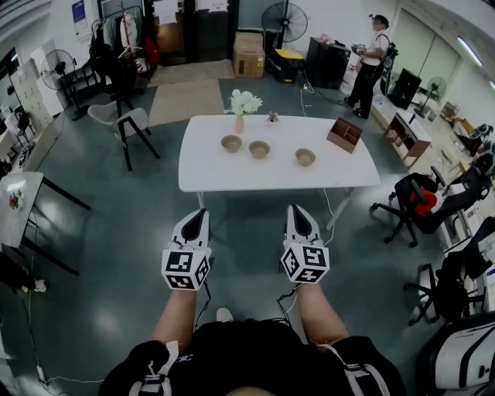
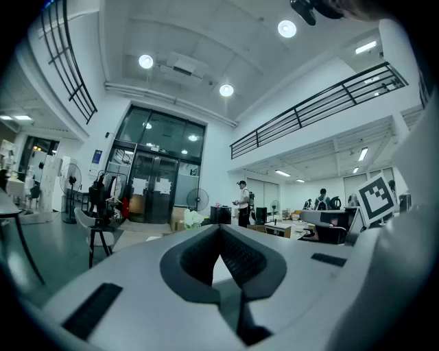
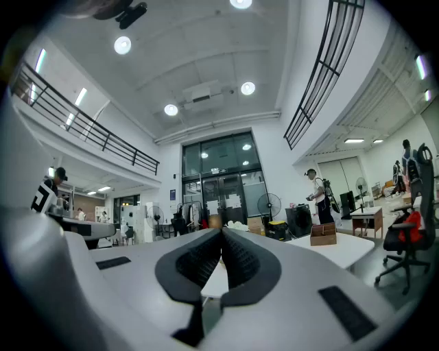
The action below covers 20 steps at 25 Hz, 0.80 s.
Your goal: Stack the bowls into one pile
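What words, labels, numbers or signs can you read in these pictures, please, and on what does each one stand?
No text is readable anywhere.
On the left gripper and right gripper, the cubes bear only black-and-white square markers, no letters.
On the blue poster, the print is too small to read.
On the sheets stuck to the glass doors, the print is too blurred to read.
On the cardboard box, no print is legible.

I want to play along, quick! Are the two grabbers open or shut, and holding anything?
Left gripper: shut, holding nothing.
Right gripper: shut, holding nothing.
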Each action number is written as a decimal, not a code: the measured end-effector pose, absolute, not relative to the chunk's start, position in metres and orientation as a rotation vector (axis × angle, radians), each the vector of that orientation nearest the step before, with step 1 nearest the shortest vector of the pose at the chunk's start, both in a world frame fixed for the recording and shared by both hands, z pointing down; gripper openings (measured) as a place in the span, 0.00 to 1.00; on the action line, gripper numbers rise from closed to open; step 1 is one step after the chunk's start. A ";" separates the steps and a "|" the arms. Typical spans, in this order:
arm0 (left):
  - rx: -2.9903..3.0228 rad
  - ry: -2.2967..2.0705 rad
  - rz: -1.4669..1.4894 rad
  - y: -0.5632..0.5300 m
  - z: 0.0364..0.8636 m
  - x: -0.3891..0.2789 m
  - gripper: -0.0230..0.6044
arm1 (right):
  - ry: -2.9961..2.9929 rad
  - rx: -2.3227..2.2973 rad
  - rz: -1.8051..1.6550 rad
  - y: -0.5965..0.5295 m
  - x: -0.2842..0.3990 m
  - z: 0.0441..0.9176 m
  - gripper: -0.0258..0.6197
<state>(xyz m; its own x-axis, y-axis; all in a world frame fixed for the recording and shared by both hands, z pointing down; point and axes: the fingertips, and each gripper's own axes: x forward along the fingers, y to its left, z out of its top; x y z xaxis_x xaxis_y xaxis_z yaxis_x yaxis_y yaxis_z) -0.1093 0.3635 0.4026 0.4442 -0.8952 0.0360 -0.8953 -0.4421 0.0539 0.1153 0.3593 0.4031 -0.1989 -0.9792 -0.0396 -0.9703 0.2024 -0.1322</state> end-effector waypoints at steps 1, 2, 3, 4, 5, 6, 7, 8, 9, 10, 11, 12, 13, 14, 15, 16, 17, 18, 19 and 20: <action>2.616 -1.619 0.005 0.362 0.403 -0.110 0.06 | 2.342 -1.913 -0.117 0.358 0.114 0.402 0.06; 2.619 -1.615 0.006 0.361 0.402 -0.111 0.06 | 2.340 -1.916 -0.115 0.357 0.112 0.401 0.06; 2.621 -1.611 0.007 0.360 0.402 -0.112 0.06 | 2.340 -1.918 -0.113 0.356 0.110 0.400 0.06; 2.623 -1.607 0.008 0.360 0.402 -0.114 0.06 | 2.340 -1.921 -0.111 0.356 0.108 0.400 0.07; 2.625 -1.604 0.008 0.359 0.401 -0.116 0.06 | 2.340 -1.925 -0.108 0.355 0.106 0.399 0.06; 2.626 -1.600 0.006 0.358 0.401 -0.119 0.06 | 2.340 -1.928 -0.105 0.355 0.102 0.398 0.07; 2.628 -1.596 0.004 0.356 0.401 -0.121 0.06 | 2.339 -1.932 -0.103 0.353 0.099 0.398 0.06; 2.630 -1.589 0.000 0.353 0.402 -0.124 0.06 | 2.338 -1.937 -0.101 0.352 0.097 0.399 0.07; 2.633 -1.582 -0.003 0.350 0.403 -0.125 0.06 | 2.336 -1.942 -0.098 0.349 0.094 0.399 0.07; 2.638 -1.575 -0.005 0.347 0.403 -0.127 0.06 | 2.334 -1.948 -0.097 0.347 0.092 0.399 0.07; 2.646 -1.569 -0.002 0.344 0.403 -0.130 0.06 | 2.332 -1.953 -0.098 0.344 0.088 0.399 0.07; 2.657 -1.564 0.008 0.341 0.404 -0.133 0.06 | 2.331 -1.959 -0.098 0.342 0.082 0.399 0.07; 2.670 -1.559 0.023 0.339 0.405 -0.136 0.06 | 2.331 -1.965 -0.097 0.340 0.077 0.400 0.07; 2.681 -1.552 0.037 0.337 0.407 -0.139 0.06 | 2.329 -1.971 -0.095 0.338 0.071 0.400 0.07; 2.690 -1.541 0.045 0.335 0.409 -0.141 0.06 | 2.326 -1.979 -0.092 0.337 0.065 0.401 0.07; 2.697 -1.528 0.046 0.333 0.411 -0.143 0.06 | 2.322 -1.986 -0.089 0.336 0.061 0.402 0.07; 2.703 -1.513 0.043 0.330 0.413 -0.143 0.06 | 2.318 -1.993 -0.086 0.334 0.058 0.403 0.07; 2.706 -1.498 0.038 0.325 0.414 -0.144 0.06 | 2.315 -2.000 -0.083 0.333 0.055 0.405 0.07; 2.707 -1.484 0.033 0.320 0.416 -0.145 0.06 | 2.315 -2.007 -0.082 0.330 0.052 0.407 0.07; 2.706 -1.471 0.029 0.315 0.417 -0.145 0.06 | 2.315 -2.016 -0.082 0.327 0.050 0.409 0.07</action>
